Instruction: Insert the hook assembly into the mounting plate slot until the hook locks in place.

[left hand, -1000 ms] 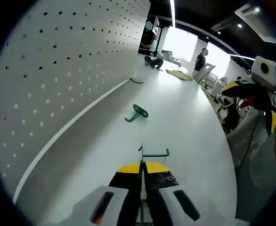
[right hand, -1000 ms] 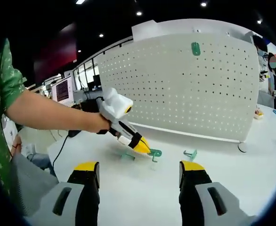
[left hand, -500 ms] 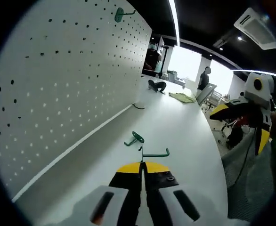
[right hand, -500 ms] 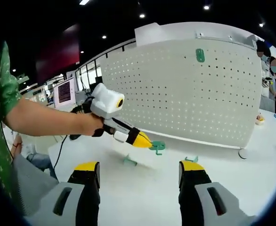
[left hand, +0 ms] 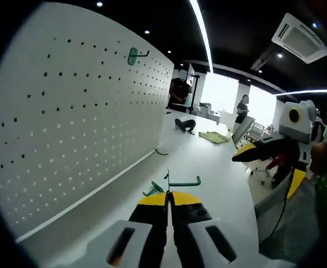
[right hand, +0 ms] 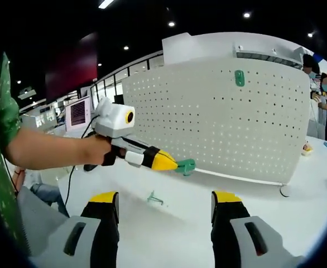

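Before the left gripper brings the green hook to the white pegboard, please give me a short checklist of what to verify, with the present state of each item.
1. Hook held by the left gripper: ok, jaws shut on it.
2. Held hook lifted off the table: ok.
3. Pegboard has free holes: ok, many are open; one mounted hook sits high up.
4. Hook's mounting end turned toward the pegboard: cannot tell.
5. Right gripper out of the way: ok, open, holding nothing, back from the board.
6. Spare hook visible on the table: ok.
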Demonstrator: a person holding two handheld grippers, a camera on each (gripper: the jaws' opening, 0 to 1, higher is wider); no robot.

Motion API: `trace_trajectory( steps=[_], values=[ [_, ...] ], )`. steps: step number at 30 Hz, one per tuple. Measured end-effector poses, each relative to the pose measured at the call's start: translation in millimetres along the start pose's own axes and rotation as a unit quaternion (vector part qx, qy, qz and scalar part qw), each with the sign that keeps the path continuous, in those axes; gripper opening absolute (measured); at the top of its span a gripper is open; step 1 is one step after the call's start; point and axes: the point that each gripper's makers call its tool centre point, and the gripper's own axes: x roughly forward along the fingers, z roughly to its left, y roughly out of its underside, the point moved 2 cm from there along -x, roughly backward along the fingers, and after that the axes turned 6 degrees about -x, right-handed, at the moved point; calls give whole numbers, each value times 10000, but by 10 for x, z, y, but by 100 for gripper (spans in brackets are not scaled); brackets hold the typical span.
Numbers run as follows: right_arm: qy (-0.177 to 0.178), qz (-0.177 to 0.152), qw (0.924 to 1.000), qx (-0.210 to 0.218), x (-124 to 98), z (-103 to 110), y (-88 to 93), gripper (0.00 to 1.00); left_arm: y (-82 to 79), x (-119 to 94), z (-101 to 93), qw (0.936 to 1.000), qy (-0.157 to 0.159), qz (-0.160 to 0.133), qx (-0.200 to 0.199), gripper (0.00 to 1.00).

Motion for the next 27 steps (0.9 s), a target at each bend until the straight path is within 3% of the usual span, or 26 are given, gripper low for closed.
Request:
trace_trajectory(
  steps=[13,27],
  values=[
    [81,-286,9996,-30,-107,34,-255,65,-411,-378,-361,9956,-39,-927,112,2],
    [-6,-854,9958,339,-263,105,-663,58,-645,-761,-623,9863,-200,-1627,188,2]
  ],
)
